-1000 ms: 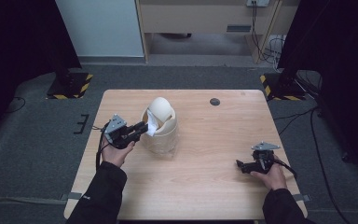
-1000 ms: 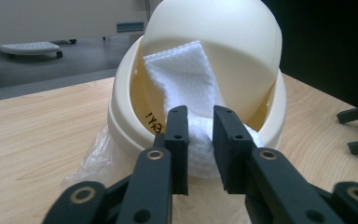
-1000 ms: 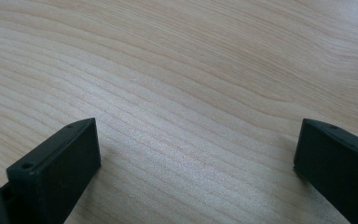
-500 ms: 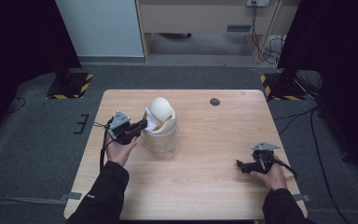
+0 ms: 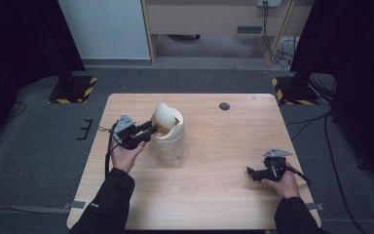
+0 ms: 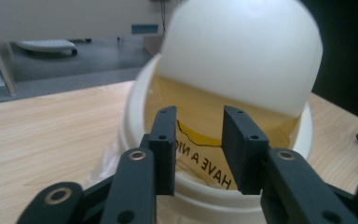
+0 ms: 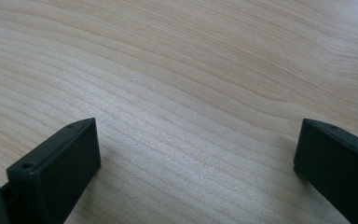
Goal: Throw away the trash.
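1. The left gripper [image 6: 198, 142] has just been opening; its jaws stand part open, gripping nothing, at the rim of the white bin [image 5: 168, 139].
2. A yellowish printed bag [image 6: 205, 135] lines the bin, under its tilted swing lid [image 6: 242, 51].
3. The bin stands left of the table's [image 5: 224, 195] middle.
4. The right gripper [image 7: 196, 158] rests wide open and empty near the right edge.

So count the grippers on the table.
2. The left gripper is at the white bin, jaws just opened with nothing between them. The right gripper rests open on the table near its right front corner.
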A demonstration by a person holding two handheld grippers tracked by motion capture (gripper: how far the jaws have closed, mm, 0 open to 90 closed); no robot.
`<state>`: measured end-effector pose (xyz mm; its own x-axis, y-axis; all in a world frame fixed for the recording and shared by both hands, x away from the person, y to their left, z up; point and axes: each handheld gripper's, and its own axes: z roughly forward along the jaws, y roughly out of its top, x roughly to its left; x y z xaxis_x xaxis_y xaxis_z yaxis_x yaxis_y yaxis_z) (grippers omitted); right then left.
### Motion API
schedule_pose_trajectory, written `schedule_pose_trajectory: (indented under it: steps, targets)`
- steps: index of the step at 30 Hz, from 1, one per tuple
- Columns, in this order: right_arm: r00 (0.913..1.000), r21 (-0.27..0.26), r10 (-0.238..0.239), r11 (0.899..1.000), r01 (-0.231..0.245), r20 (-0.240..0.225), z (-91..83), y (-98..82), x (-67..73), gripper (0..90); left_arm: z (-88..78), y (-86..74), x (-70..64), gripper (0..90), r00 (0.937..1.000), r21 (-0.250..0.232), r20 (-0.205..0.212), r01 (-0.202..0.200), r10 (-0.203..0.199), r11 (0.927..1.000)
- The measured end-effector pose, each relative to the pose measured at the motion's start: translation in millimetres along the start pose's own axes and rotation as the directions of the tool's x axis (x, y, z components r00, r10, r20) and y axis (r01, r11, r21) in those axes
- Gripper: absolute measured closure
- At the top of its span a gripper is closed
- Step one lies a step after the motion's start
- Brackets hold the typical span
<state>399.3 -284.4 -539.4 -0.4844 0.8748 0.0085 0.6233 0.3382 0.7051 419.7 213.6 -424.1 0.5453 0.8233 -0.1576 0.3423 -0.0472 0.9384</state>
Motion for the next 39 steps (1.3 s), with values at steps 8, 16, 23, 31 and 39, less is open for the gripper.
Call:
schedule_pose_trajectory:
  steps: [8,16,23,31,39]
  targets:
    - [1.0000,0.000,0.001,1.000,-0.001,0.000,0.0,0.0,0.1,0.5,-26.1,-5.2,11.3,53.4,0.9991,-0.028,-0.041,0.005,-0.006,0.9996]
    - [1.0000,0.001,0.001,1.000,-0.001,0.000,0.0,0.0,0.1,0.5,-40.9,-40.5,29.4,36.0,0.9948,0.088,-0.102,0.013,-0.004,0.9961]
    - [1.0000,0.000,-0.001,1.000,0.001,0.001,0.0,-0.1,0.1,0.6,-48.6,-73.9,43.9,24.6,0.9874,0.245,-0.158,0.028,0.012,0.9691]
    - [1.0000,0.000,-0.005,1.000,0.005,-0.002,-0.1,-0.1,0.4,0.6,-46.4,-96.0,55.8,19.7,0.9776,0.376,-0.203,0.027,0.055,0.9263]
    - [1.0000,0.001,-0.003,1.000,0.003,-0.003,-0.2,-0.1,0.6,0.5,-37.5,-106.3,59.2,16.1,0.9740,0.470,-0.196,-0.008,0.113,0.8829]
